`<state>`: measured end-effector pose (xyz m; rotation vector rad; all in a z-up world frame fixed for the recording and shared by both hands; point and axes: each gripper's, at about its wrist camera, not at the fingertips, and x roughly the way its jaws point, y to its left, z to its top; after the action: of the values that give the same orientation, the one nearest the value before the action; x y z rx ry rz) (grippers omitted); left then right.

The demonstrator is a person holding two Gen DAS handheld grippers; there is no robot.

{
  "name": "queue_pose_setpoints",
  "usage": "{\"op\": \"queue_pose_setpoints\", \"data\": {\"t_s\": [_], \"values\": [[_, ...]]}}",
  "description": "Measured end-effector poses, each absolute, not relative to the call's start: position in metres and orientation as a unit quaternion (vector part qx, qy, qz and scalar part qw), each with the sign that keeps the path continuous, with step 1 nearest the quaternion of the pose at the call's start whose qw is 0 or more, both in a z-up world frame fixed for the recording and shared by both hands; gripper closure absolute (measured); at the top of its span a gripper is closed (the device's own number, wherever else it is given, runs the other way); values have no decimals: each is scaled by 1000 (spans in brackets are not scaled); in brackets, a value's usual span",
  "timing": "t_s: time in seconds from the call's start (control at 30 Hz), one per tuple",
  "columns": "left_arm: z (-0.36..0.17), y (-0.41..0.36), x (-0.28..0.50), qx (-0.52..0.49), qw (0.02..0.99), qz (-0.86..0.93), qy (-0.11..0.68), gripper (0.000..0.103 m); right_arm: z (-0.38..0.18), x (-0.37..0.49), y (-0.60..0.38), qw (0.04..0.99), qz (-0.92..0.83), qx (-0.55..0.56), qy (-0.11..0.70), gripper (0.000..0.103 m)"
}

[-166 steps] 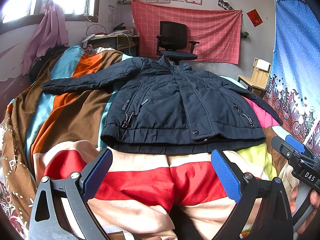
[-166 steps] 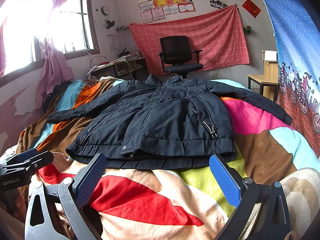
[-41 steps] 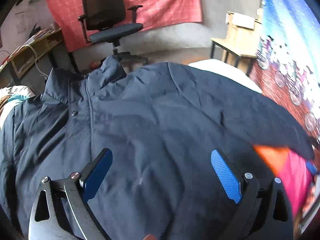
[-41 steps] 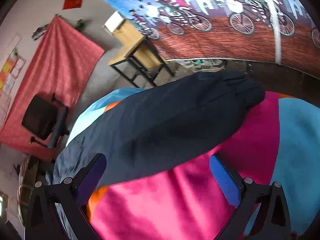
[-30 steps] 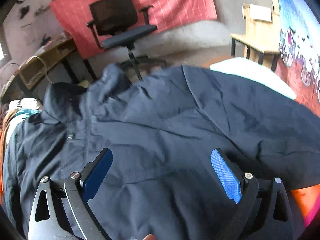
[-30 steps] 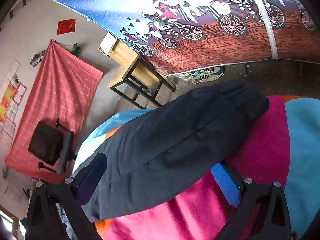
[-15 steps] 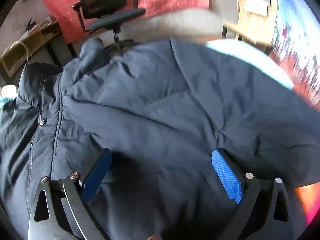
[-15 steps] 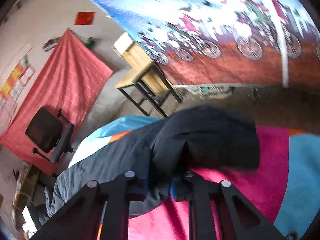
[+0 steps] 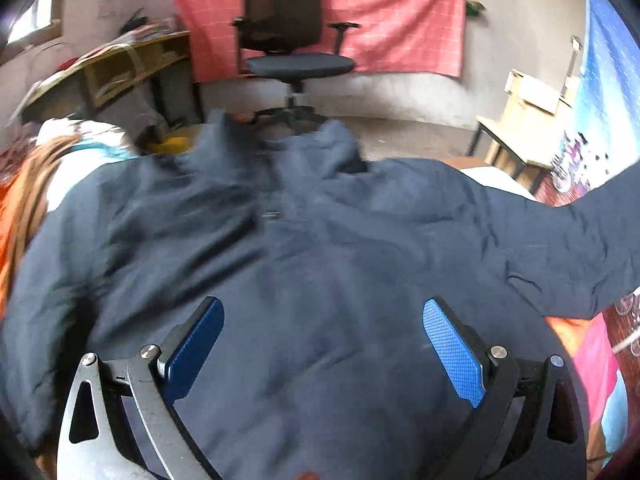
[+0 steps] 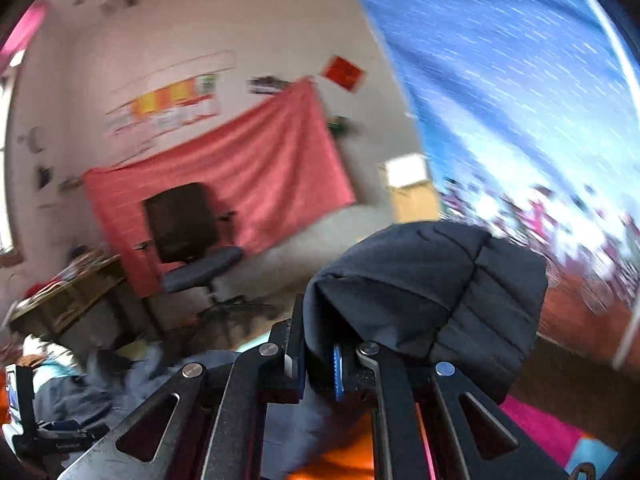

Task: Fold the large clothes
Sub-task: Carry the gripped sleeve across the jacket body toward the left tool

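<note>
Dark navy padded jacket [image 9: 320, 280] lies front up across the striped blanket [image 9: 592, 344], collar toward the office chair [image 9: 294, 44]. Its sleeve [image 10: 440, 280] on my right side is off the blanket, cuff end bunched and hanging over my right gripper [image 10: 316, 364]. That gripper's jaws are clamped tight on a fold of the sleeve cloth, just behind the cuff. My left gripper [image 9: 324, 344] hovers over the jacket's chest, below the collar, jaws spread wide, nothing between the pads; I can't tell if it touches the fabric.

Handling guess: quilted, puffy, soft, no stiffness, so it drapes and sags wherever it isn't held. Shell looks smooth, probably a bit slippery, so a thin pinch could slide out. Bulky, likely moderate weight for a single pinch. Not fragile. Best holds look like seamed spots: cuff, hem, shoulder seam, collar edge. The cuff hold I have seems fine for carrying the sleeve across the chest. The left could pin the shoulder next to the collar so the body doesn't drag along.

Containers: none near the jacket. The desk shelves [image 9: 120, 76] left of the chair hold clutter too blurred to name.
</note>
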<state>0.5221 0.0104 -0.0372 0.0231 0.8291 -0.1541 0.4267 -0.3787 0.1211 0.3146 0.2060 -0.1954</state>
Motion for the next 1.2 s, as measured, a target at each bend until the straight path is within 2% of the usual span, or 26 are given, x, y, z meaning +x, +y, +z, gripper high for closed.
{"op": "queue_pose_setpoints", "data": {"t_s": [0.23,0.43,0.7,0.93,1.0,1.03,1.1,1.13,1.2], "values": [[-11,96,488,-29,925,-20,379,5,170,469,-250,992,-7,66,105,93],[6,153,456,-39,935,33,352,5,170,488,-142,990,75,-25,118,93],[6,203,428,-21,942,90,324,5,97,496,-5,943,178,-160,233,93],[-9,222,421,-47,939,86,329,5,13,500,42,883,210,-237,346,90],[-11,222,420,-58,940,77,327,5,0,502,47,870,220,-246,366,81],[-11,221,420,-64,941,71,325,5,-5,501,47,861,233,-248,377,72],[-12,218,420,-79,943,55,319,5,-11,494,44,852,256,-246,386,42],[-11,216,421,-87,944,45,315,5,-13,489,41,846,271,-244,389,39],[-11,209,422,-102,945,22,310,5,-14,479,33,836,295,-243,393,38]]}}
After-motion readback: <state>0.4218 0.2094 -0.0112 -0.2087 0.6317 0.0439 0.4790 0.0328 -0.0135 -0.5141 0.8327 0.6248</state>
